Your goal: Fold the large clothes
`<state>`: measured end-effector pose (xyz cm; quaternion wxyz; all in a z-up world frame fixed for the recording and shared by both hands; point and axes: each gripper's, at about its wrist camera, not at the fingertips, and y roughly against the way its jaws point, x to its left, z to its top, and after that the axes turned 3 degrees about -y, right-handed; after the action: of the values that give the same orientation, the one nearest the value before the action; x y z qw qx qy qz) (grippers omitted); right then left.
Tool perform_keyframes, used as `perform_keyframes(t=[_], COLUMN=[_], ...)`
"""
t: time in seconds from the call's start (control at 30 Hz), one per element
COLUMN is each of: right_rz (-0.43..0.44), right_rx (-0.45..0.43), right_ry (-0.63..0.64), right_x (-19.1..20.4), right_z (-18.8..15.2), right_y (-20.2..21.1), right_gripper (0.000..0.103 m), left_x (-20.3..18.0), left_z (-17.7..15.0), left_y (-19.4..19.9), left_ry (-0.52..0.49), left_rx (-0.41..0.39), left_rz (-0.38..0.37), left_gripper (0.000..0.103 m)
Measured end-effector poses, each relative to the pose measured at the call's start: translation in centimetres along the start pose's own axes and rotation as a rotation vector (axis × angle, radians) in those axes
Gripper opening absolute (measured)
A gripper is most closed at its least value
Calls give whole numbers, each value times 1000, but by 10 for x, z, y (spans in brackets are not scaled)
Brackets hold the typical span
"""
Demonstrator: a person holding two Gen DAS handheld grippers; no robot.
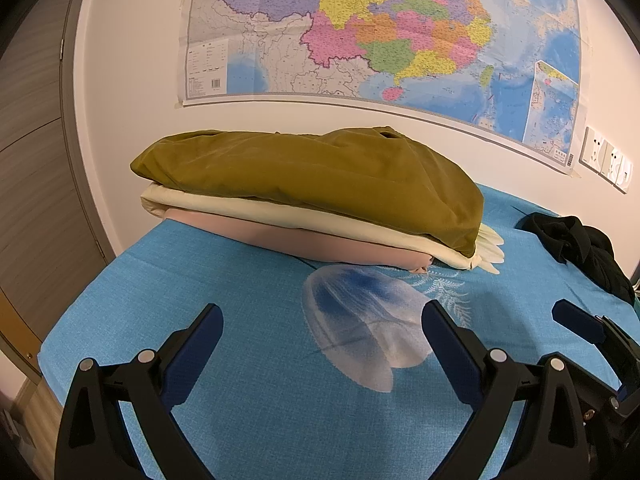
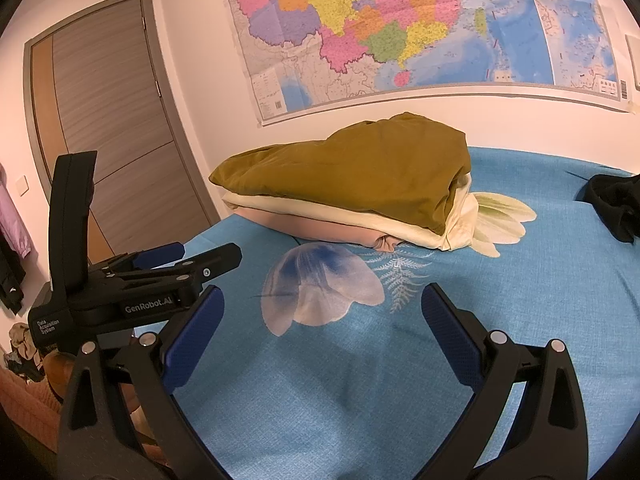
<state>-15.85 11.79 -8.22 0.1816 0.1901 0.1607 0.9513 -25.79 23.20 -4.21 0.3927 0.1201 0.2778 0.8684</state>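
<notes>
A stack of folded clothes lies at the far side of the blue bed sheet [image 1: 200, 280], by the wall: an olive-brown garment [image 1: 312, 176] on top, a cream one [image 1: 280, 210] under it, a pink one [image 1: 320, 242] at the bottom. The stack also shows in the right wrist view [image 2: 360, 176]. A crumpled black garment [image 1: 580, 244] lies at the right, and shows in the right wrist view [image 2: 616, 204]. My left gripper [image 1: 322, 320] is open and empty over the sheet. My right gripper [image 2: 322, 300] is open and empty, beside the left one.
A large map [image 1: 380, 28] hangs on the wall behind the bed. A wooden door [image 2: 108, 120] stands at the left. Wall sockets [image 1: 606, 160] are at the right. The bed's left edge drops to the floor, where clothes lie [image 2: 20, 344].
</notes>
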Motion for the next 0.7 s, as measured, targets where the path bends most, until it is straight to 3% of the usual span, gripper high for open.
perform_keyframes(t=[0.7], right_rz=[0], right_rx=[0], right_ry=[4], right_x=[1], right_z=[0], right_y=[0], right_gripper=[97], left_x=[-1], left_z=[0], left_y=[0], left_ry=[-1], left_rx=[-1], left_rz=[2], left_gripper=[96])
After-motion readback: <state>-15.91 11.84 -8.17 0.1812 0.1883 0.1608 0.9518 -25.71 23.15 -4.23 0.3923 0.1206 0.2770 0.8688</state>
